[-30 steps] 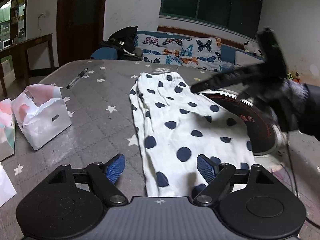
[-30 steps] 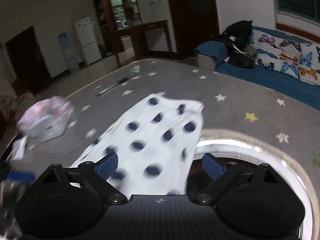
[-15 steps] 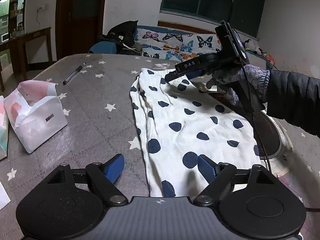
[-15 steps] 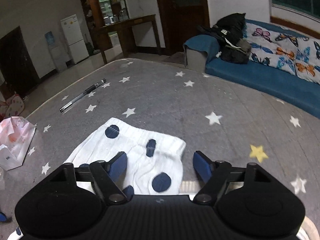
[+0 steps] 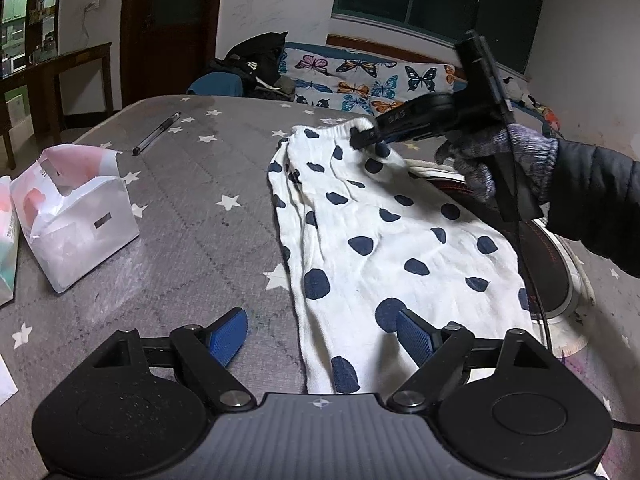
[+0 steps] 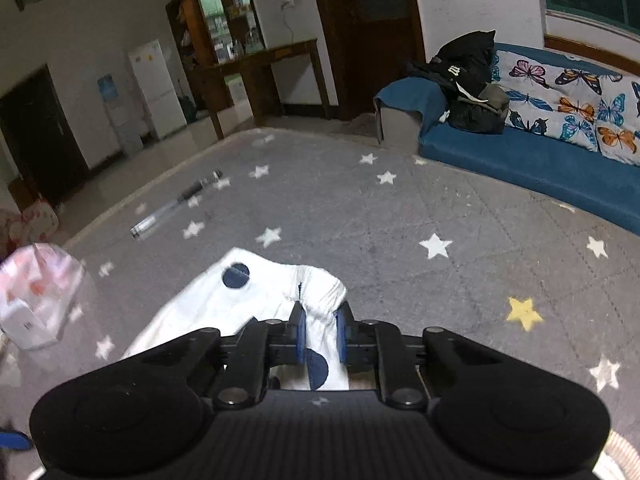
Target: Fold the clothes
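The right claw (image 6: 320, 334), angled downward, has just closed on the far hem of the dotted cloth (image 5: 384, 232); the left claw (image 5: 322, 338) hovers wide open over its near end, holding nothing.

We see both grippers as black, rounded twin housings with silver pivot screws and ribbed blue pads (image 5: 226, 338). On the right gripper (image 5: 366, 142), pale lettering; a black cable trails off. The hand (image 5: 486, 160) wears a grey-purple knit glove, the sleeve (image 5: 596, 196) black quilted.

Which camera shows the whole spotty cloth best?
The left wrist view: the spotty cloth lies spread along the grey starry cover, nearly all visible. The right wrist view shows only its far corner, pinched in the right claw.
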### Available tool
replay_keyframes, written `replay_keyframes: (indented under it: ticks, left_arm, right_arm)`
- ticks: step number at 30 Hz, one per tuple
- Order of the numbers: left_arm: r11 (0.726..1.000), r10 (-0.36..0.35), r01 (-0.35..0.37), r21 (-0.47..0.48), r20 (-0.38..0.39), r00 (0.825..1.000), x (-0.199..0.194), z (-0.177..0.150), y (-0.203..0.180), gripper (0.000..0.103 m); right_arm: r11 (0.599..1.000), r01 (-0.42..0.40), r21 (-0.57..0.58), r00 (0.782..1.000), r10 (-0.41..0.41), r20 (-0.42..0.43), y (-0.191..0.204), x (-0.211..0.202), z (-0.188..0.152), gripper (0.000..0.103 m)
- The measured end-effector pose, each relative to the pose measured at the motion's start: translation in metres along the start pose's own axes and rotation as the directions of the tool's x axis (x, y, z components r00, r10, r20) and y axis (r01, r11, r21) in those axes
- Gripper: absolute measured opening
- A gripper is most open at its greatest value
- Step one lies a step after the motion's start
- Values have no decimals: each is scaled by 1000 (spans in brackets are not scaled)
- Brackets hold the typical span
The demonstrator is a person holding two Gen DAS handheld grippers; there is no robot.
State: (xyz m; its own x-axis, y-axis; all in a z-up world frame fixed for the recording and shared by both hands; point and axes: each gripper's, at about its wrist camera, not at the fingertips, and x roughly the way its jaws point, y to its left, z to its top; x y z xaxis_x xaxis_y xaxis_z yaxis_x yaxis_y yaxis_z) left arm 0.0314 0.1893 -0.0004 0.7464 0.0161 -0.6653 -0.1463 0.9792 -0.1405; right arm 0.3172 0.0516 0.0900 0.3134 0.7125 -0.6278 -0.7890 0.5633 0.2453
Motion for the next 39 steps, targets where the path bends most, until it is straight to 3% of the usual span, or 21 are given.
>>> replay_keyframes:
  ticks: [9,19,31,35,39]
  left_arm:
    - [999,27,-27,-19,11,1000,-9,-1,3,84]
    - [1000,-13,13,-13,-6,1000,-46,-24,-5,86]
    - [1000,10,-10,-28,-10,1000,-96,-66,-5,88]
    - [998,35,-35,-44,-4,999,-106,-73,1,88]
    - [997,64,-63,-53,8,998,-116,-76,9,88]
  right_arm:
    - [994,-105,33,992,102,75,15,-45,-2,11]
    - [972,-236,-21,965,237,116,68,-134,-25,10]
    - [911,-403,-92,913,407,28,133,-225,-108,10]
    - [873,-464,-150,884,466,-23,154,-247,-140,10]
    - [837,-474,-274,879,466,-99,171,-259,-172,10]
